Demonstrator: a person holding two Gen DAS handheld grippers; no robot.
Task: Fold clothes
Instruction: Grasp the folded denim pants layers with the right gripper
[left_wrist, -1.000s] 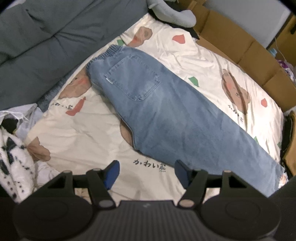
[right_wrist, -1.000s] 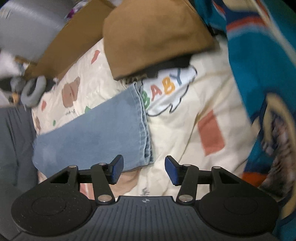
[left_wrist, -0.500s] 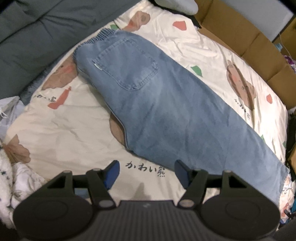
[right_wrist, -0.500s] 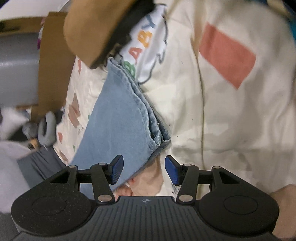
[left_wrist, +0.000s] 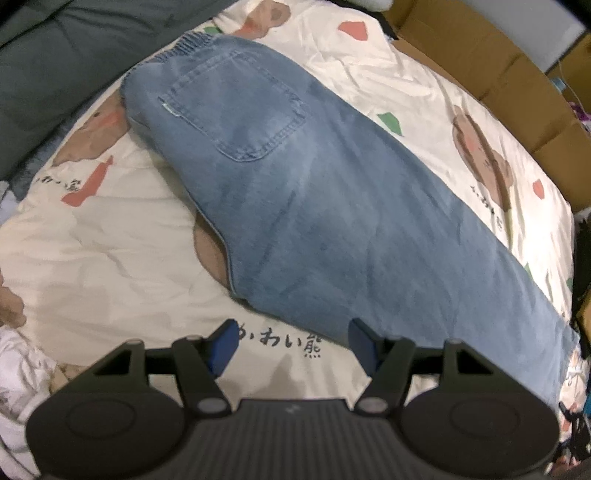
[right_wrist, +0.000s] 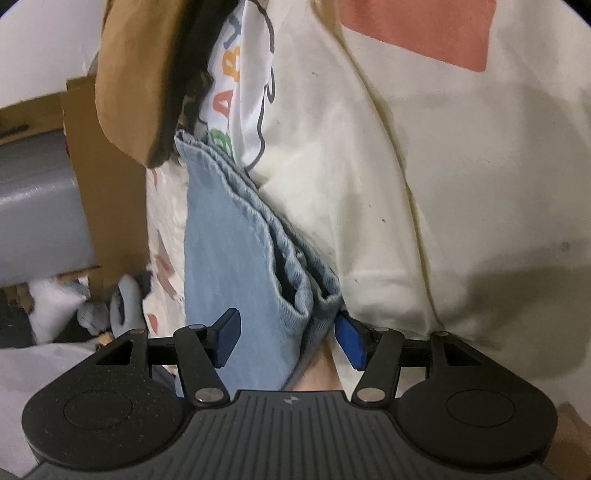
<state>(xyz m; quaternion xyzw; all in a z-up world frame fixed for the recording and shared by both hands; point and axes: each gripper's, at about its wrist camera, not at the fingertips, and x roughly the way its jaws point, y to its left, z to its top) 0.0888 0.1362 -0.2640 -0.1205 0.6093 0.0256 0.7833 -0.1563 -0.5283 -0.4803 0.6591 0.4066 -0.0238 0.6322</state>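
Light blue jeans (left_wrist: 306, 192) lie folded lengthwise on a cream bedspread (left_wrist: 103, 258) printed with bears, waistband at the far left, leg hems at the lower right. My left gripper (left_wrist: 293, 345) hovers open just above the jeans' near edge around the crotch, nothing between its blue pads. In the right wrist view the stacked leg hems (right_wrist: 295, 273) reach in between the fingers of my right gripper (right_wrist: 286, 338). Its jaws are opening, and the pads stand a little apart from the denim.
A brown garment (right_wrist: 140, 74) and a white cloth with coloured letters (right_wrist: 240, 74) lie beyond the hems. Cardboard boxes (left_wrist: 498, 74) line the bed's far side. A dark grey blanket (left_wrist: 55, 55) lies at the upper left, and white clothing (left_wrist: 18, 369) at the lower left.
Both grippers have come down closer to the bed. The right one rolled and moved in until the jeans' hems sit between its fingers, which spread slightly wider.
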